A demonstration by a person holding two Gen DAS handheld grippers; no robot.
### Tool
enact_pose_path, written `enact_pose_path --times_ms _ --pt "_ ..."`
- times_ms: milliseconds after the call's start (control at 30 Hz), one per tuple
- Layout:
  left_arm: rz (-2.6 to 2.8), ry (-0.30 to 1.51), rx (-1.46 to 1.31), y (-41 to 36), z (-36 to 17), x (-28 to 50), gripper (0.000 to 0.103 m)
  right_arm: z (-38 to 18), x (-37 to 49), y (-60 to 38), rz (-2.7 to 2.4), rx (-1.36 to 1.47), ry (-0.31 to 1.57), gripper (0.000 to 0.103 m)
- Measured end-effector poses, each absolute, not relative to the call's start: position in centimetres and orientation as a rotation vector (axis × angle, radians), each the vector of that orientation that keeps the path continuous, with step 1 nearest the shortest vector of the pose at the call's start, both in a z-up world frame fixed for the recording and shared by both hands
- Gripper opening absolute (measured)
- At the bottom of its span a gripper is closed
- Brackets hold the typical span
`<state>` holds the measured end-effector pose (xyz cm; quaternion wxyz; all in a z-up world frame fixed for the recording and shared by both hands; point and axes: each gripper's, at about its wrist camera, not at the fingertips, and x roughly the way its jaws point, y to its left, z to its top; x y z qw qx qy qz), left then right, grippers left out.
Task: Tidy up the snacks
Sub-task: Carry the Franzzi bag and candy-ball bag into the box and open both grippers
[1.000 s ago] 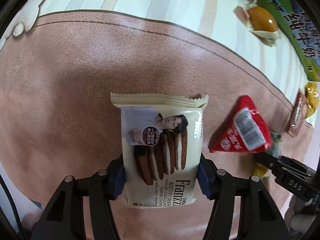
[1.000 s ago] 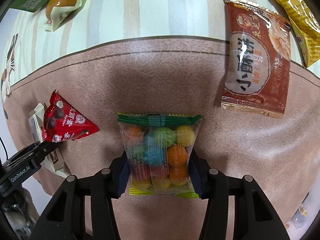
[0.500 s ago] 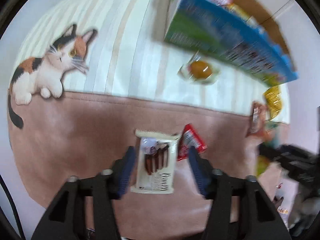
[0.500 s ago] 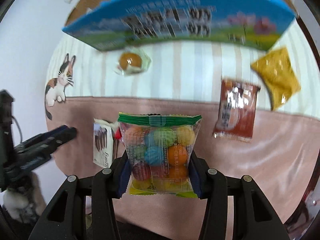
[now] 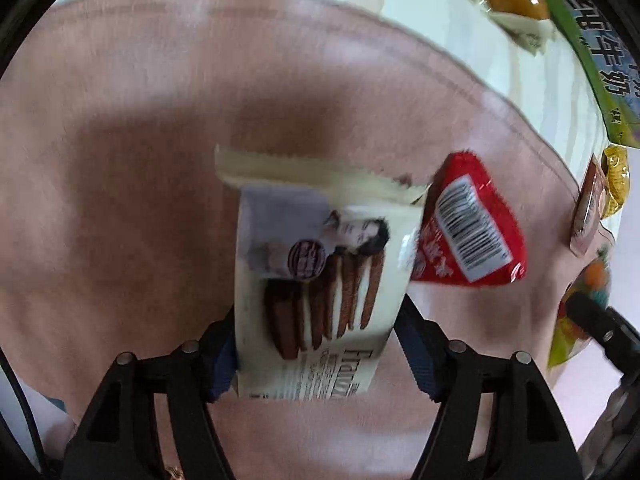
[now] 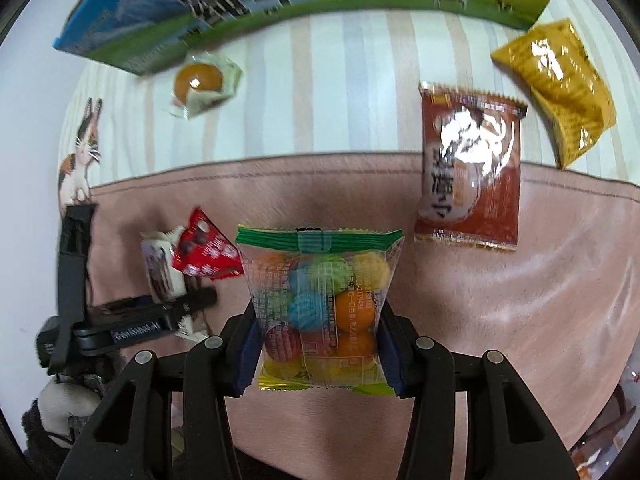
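Left hand-held gripper: clamps cookie packet; red triangular pouch touching. Right hand-held gripper: grips candy bag; brown packet, yellow packet beyond.

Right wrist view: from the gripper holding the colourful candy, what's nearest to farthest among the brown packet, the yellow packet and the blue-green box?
From the right gripper:
1. Brown packet, ahead on the right, straddling the pink cloth's edge.
2. Yellow packet, farther right on the striped cloth.
3. Blue-green box, across the back.
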<state>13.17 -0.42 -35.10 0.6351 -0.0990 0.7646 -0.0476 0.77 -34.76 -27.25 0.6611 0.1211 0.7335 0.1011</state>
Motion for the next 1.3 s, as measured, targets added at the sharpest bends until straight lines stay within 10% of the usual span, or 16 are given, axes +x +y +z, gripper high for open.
enact_pose_path --times_ms 733,1000,1300 --pt "-0.186 1.430 -0.243 2.0 -18.8 13.5 0.052 -20.2 1.8 -33.3 0.366 0.325 1.535 0.053" --pt "-0.298 1.211 -0.256 -1.1 -8.2 20.0 0.052 -10.4 7.4 -33.8 0.448 0.389 1.323 0.052" --pt "-0.297 1.238 -0.108 -6.8 -7.9 31.7 0.052 -8.1 17.3 -33.8 0.369 0.330 1.203 0.052"
